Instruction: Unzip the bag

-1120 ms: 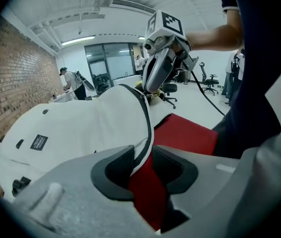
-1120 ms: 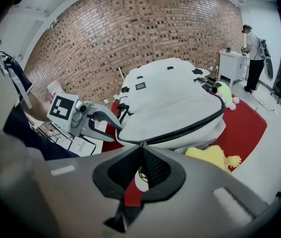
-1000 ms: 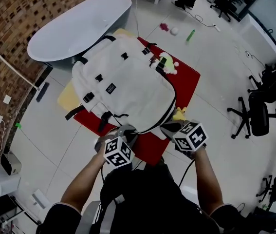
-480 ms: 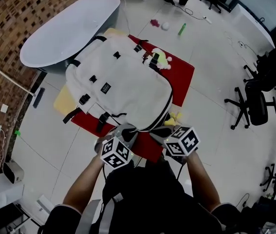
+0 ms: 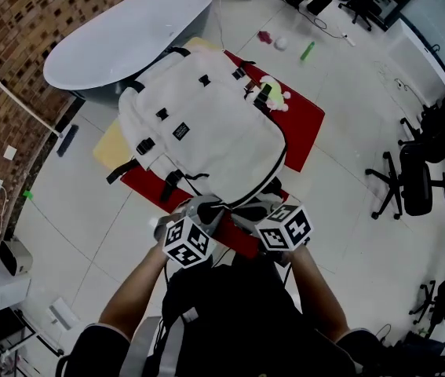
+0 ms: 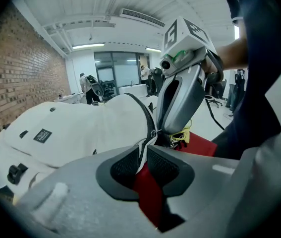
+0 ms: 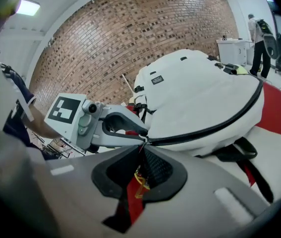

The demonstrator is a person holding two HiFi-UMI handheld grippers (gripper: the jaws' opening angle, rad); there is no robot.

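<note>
White bag (image 5: 206, 132): flat on red mat (image 5: 307, 124), near end toward us. Left tongs (image 6: 144, 151): clamped on white pull tab (image 6: 149, 139). Right tongs (image 7: 141, 152): clamped on second pull at the zip (image 7: 214, 125). Risk, we judge: thin tabs slipping free under a skewed tug, or bag dragging along.

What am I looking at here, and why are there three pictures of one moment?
There is no robot: a person holds a gripper in each hand, and the patterned cubes are part of them. The head view looks down from a camera on the person's head. The other two views come from cameras riding on each gripper, looking along its jaws. A white backpack lies on a red surface, with a bathtub behind. The left gripper is shut on the white zipper pull. The right gripper is shut on the black zipper right beside it.
</note>
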